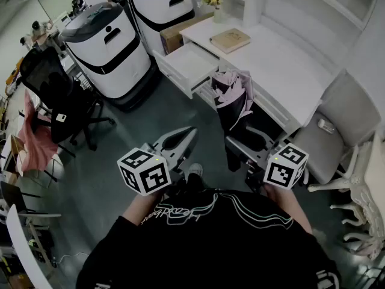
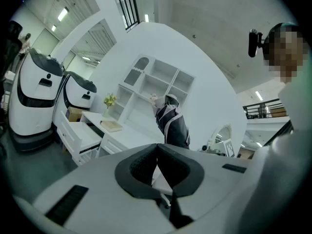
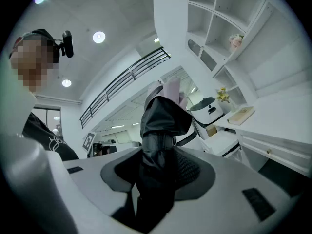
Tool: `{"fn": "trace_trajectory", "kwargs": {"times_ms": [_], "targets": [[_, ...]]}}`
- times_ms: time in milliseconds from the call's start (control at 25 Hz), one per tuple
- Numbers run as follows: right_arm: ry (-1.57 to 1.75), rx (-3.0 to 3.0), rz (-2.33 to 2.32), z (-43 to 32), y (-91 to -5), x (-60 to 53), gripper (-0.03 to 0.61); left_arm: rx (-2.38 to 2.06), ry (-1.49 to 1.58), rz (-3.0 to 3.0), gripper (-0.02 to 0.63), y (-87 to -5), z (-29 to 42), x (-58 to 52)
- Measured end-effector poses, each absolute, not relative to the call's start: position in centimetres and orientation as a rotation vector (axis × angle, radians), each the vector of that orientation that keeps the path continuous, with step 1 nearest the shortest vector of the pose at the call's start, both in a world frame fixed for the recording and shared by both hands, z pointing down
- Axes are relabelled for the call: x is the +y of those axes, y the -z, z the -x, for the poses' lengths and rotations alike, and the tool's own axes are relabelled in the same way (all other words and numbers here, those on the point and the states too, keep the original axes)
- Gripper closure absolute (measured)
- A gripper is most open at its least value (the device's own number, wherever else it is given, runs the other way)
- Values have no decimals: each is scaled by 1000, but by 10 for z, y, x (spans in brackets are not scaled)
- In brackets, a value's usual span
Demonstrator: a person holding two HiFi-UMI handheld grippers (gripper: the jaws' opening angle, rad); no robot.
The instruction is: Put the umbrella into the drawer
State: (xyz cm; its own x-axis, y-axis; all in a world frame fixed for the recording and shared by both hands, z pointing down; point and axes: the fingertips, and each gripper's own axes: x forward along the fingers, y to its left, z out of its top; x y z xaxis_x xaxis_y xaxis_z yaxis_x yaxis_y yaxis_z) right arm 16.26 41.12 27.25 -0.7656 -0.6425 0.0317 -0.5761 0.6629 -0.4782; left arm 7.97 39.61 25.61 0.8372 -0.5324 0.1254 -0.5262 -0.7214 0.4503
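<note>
Black fabric with pale pink folds fills my right gripper (image 3: 158, 167). Its jaws are clamped on the lower part of the folded umbrella (image 1: 233, 101), which rises from the pads with its bulky, loosely wrapped top well above the grip. My left gripper (image 1: 191, 131) hangs beside it with its jaws together on nothing. The umbrella is in the air in front of the white desk (image 1: 283, 71), well apart from the open drawer (image 1: 191, 65), which stands pulled out further along the desk front. My main worry is the weight sitting high: as I tip the umbrella over to lay it down, I expect it could pivot or slide between the pads, since I am squeezing soft cloth and not a firm shaft. The loose folds could also catch on the drawer's front edge and drag it, or spring open. The drawer looks shallow, so a slanted entry may leave one end propped on the rim. A wide swing could clip the book (image 1: 230, 40) on the desk.
</note>
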Motion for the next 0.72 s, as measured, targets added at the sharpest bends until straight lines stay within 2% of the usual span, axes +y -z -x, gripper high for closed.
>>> {"fn": "trace_trajectory", "kwargs": {"times_ms": [480,720], "targets": [[680,2760,983,-160,-273,414,380,-801,43,-2550,594,-250,-78,404],[741,2747,1006,-137,-280,375,379,-768,37,-2511,594,-262,-52,362]]}}
